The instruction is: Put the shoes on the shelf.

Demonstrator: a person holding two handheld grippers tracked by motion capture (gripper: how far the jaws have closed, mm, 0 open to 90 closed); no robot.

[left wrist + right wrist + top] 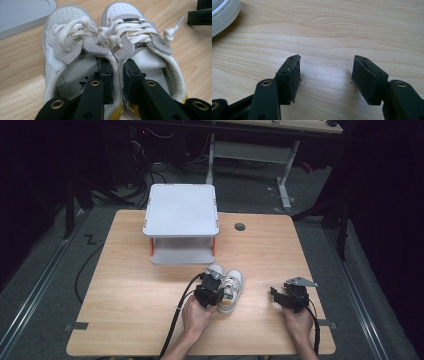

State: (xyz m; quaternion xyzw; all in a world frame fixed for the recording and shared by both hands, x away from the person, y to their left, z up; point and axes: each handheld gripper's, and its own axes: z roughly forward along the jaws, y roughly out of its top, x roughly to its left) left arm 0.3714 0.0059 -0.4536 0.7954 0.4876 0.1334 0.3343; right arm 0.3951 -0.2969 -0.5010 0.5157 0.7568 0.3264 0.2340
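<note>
While the pair of white sneakers point(112, 50) sits side by side near the tabletop's point(130, 285) front edge, your left tool point(117, 72) is clenched on their two inner collars, one jaw inside each shoe, pinching them together. Just behind them stands a grey two-tier shelf point(181, 210). Well to the right, your right tool point(325, 75) rests released, jaws apart over bare wood.

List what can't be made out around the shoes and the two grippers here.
- Pair of shoes: in the high view the left gripper and hand cover the near part.
- Shoe heels: cut off by the left gripper view's bottom edge, behind the jaws.
- Tongue label: partly under laces, unreadable.
- Right gripper: open over bare table.
</note>
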